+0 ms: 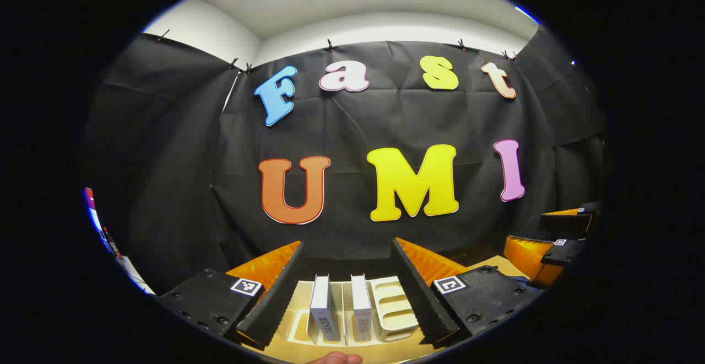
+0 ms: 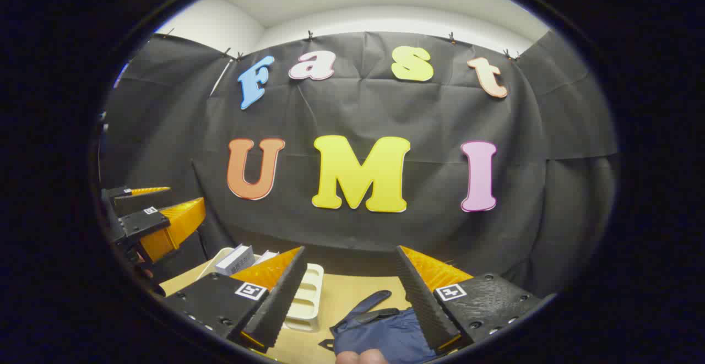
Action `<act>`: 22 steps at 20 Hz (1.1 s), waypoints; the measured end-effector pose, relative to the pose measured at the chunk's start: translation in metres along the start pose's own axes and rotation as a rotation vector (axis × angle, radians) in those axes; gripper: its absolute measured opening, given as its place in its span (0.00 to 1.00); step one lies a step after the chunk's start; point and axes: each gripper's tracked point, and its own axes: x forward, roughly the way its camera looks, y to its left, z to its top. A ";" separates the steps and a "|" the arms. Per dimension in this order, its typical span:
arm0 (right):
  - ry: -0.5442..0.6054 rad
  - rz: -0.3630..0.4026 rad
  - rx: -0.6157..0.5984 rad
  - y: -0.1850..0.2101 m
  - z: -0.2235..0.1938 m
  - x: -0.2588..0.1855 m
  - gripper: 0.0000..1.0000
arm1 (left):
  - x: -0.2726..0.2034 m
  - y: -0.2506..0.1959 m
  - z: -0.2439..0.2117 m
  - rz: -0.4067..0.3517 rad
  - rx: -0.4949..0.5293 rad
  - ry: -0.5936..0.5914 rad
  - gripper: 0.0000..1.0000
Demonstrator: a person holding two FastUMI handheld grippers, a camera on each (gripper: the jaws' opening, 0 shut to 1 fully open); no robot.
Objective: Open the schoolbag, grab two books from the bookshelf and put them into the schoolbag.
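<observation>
Two books [image 1: 341, 309] stand upright side by side in the cream bookshelf [image 1: 394, 311] on the wooden worktop [image 1: 385, 350], framed between the fingers of our left gripper [image 1: 347, 298]. Its jaws are spread wide, nothing between them, and it sits well above the books.

Our right gripper [image 2: 350, 303] is also released and empty. Below it, in the right gripper view, the dark blue schoolbag [image 2: 380, 331] lies on the worktop just right of the bookshelf, strap or handle pointing away from us. We cannot tell if the zip is open; the bag looks flat and closed from here.

Judgement: we're at the start, step one, opening the schoolbag, not yet done. Neither gripper touches anything.

Next move as we read it: bring the right gripper down onto the bag and find the zip pull or flap, likely with the left pinning the fabric so it doesn't slide. The pull is small and not visible yet, so we need a closer look first.
</observation>
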 end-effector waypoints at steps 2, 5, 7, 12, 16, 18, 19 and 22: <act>0.002 -0.002 -0.005 0.000 -0.001 0.000 0.98 | 0.002 -0.003 -0.003 -0.004 -0.012 0.008 0.97; 0.006 -0.012 -0.003 -0.005 -0.004 -0.001 0.98 | 0.003 -0.003 -0.008 -0.005 -0.025 0.025 0.97; 0.027 -0.020 -0.007 -0.007 -0.010 0.000 0.97 | 0.003 -0.001 -0.009 -0.001 -0.031 0.030 1.00; 0.070 -0.031 0.000 -0.010 -0.021 0.001 0.98 | 0.003 0.003 -0.014 0.000 -0.042 0.042 0.98; 0.075 -0.046 -0.016 -0.013 -0.022 -0.001 0.95 | 0.002 0.004 -0.017 0.001 -0.055 0.046 0.97; 0.090 -0.046 -0.027 -0.013 -0.028 -0.001 0.95 | 0.004 0.005 -0.019 0.002 -0.068 0.044 0.97; 0.105 -0.045 -0.031 -0.013 -0.032 -0.002 0.95 | 0.004 0.004 -0.021 0.003 -0.073 0.049 0.98; 0.145 -0.039 -0.046 -0.011 -0.044 -0.005 0.98 | 0.005 0.006 -0.027 0.005 -0.076 0.059 0.98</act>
